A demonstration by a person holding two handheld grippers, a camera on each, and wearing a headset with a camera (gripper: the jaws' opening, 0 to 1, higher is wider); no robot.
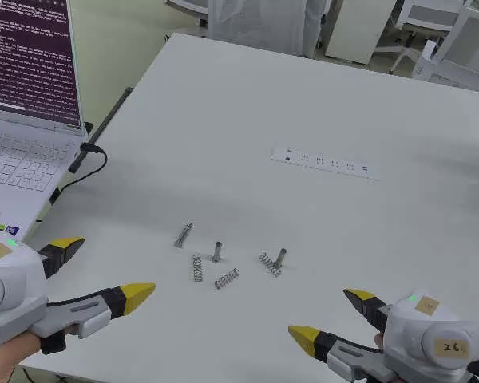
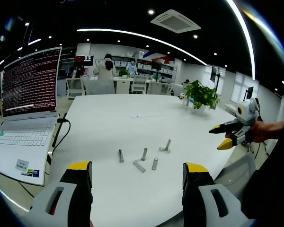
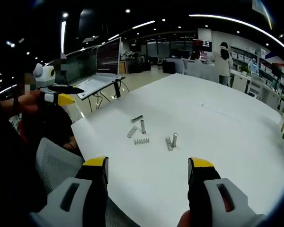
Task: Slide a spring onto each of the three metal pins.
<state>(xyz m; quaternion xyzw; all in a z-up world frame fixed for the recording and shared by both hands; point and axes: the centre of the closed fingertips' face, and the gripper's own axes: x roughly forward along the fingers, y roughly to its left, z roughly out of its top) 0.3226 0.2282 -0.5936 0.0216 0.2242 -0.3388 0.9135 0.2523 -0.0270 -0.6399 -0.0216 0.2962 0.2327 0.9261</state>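
Nothing is done yet, I judge: no pin wears a spring. On the smooth white counter (image 1: 319,96), one short grey metal pin (image 1: 183,234) lies flat; the middle pin (image 1: 217,251) and right pin (image 1: 279,258) stand upright. Thin coiled wire springs lie loose: the left spring (image 1: 197,267), middle spring (image 1: 227,278), and right spring (image 1: 268,264) just beside the right pin. The left gripper (image 1: 108,267) and right gripper (image 1: 326,313) hover nearby, yellow-tipped fingers wide, empty.

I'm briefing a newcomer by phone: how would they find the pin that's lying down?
From the open laptop at the left edge of the white table, look right to the small cluster of metal parts. The lying pin is the piece nearest the laptop; the other two pins stand upright.
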